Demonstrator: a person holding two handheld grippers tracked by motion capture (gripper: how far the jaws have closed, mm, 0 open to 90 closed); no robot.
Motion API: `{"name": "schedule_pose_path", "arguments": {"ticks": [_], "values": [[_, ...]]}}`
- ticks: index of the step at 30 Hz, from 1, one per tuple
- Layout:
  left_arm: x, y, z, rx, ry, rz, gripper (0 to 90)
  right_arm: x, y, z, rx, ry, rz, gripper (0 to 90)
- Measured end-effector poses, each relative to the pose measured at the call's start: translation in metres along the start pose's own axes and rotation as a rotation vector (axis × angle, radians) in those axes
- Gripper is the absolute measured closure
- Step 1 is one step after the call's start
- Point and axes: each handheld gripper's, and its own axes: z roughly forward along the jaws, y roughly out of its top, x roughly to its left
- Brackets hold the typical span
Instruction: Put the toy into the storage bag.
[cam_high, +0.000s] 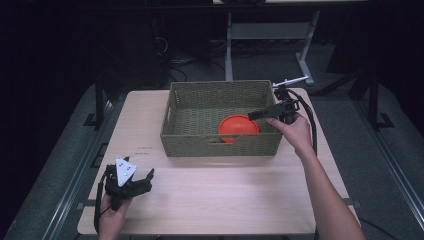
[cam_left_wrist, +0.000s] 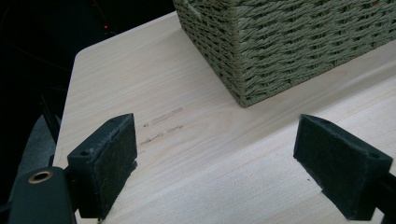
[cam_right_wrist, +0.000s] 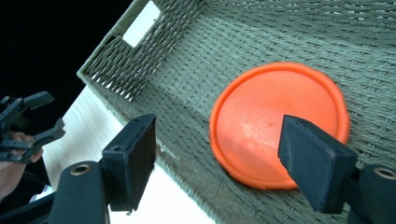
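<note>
A woven olive basket (cam_high: 220, 142) stands at the back middle of the light wooden table (cam_high: 225, 200). Inside it, toward the right end, lies an orange round dish (cam_high: 238, 125), bottom up. My right gripper (cam_high: 256, 114) hovers over the basket's right end, open, with nothing between its pads. In the right gripper view the orange dish (cam_right_wrist: 275, 121) lies on the basket floor (cam_right_wrist: 187, 60) beyond the spread jaws of the right gripper (cam_right_wrist: 217, 158). My left gripper (cam_high: 148, 180) rests at the table's front left, open and empty; the left gripper (cam_left_wrist: 215, 158) points at a basket corner (cam_left_wrist: 289, 42).
The basket has a handle cutout (cam_right_wrist: 140, 23) in its end wall. A white metal stand (cam_high: 270, 35) and dark floor lie behind the table. Bare tabletop stretches in front of the basket. Faint pencil marks (cam_left_wrist: 163, 123) show on the wood near the left gripper.
</note>
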Motion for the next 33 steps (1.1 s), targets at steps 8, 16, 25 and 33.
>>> {"name": "schedule_pose_path", "arguments": {"ticks": [8, 16, 25, 33], "values": [[0.000, 0.000, 0.000, 0.000, 0.001, 0.000, 12.9, 0.007, -0.007, -0.010, -0.001, 0.013, -0.023, 25.9], [0.000, 0.000, 0.000, -0.001, 0.001, -0.001, 12.9, 0.010, -0.015, -0.015, 0.005, 0.023, -0.035, 24.7], [0.000, 0.001, -0.001, -0.011, 0.006, 0.004, 12.9, 0.018, -0.027, -0.022, -0.001, 0.041, -0.064, 23.7], [0.000, 0.000, -0.002, -0.007, 0.009, 0.003, 12.9, 0.020, -0.035, -0.027, 0.002, 0.049, -0.077, 23.1]]}}
